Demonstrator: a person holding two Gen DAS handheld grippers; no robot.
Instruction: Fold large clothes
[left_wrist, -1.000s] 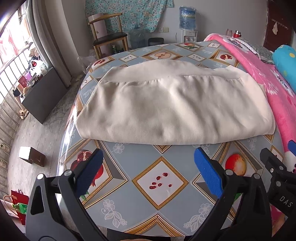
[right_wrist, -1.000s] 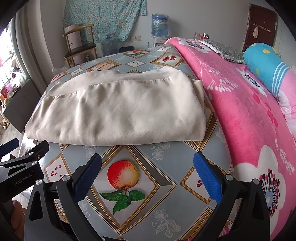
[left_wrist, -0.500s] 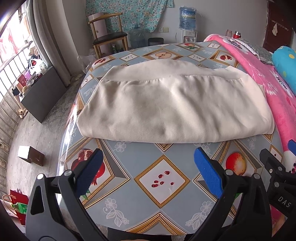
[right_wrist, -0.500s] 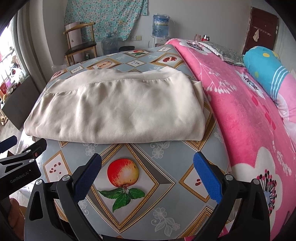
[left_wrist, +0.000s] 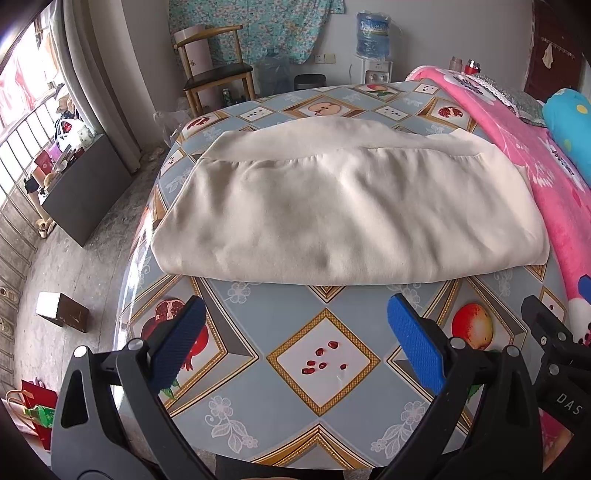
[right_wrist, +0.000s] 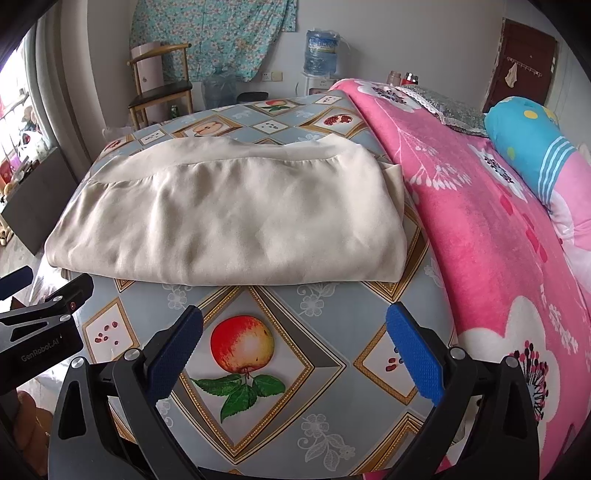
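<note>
1. The left gripper (left_wrist: 293, 332) is hovering nearest, its ribbed blue pads (left_wrist: 415, 347) standing wide apart and grasping nothing; the right gripper (right_wrist: 293, 332) is sitting just beside it, equally spread and empty.
2. Writing is showing on the black plastic bodies: "DAS" on the right gripper's edge in the left view, "GenRobot.AI" on the left gripper's side in the right view.
3. Beneath them a glossy tablecloth (left_wrist: 325, 354) is covering the table, printed with gold-framed diamonds of pomegranate seeds and a red apple (right_wrist: 242, 343) with green leaves.
4. Farther on, the cream garment (left_wrist: 343, 214) is lying folded into a broad, soft rectangle in the middle of the table, its thick folded edge facing near and a stitched band running along its far side.
5. To the right, a fluffy pink floral blanket (right_wrist: 480, 221) is lying just beside the garment.
6. Far off, a wooden chair (left_wrist: 218, 74) and a blue water bottle (right_wrist: 320, 51) are standing by the wall.
</note>
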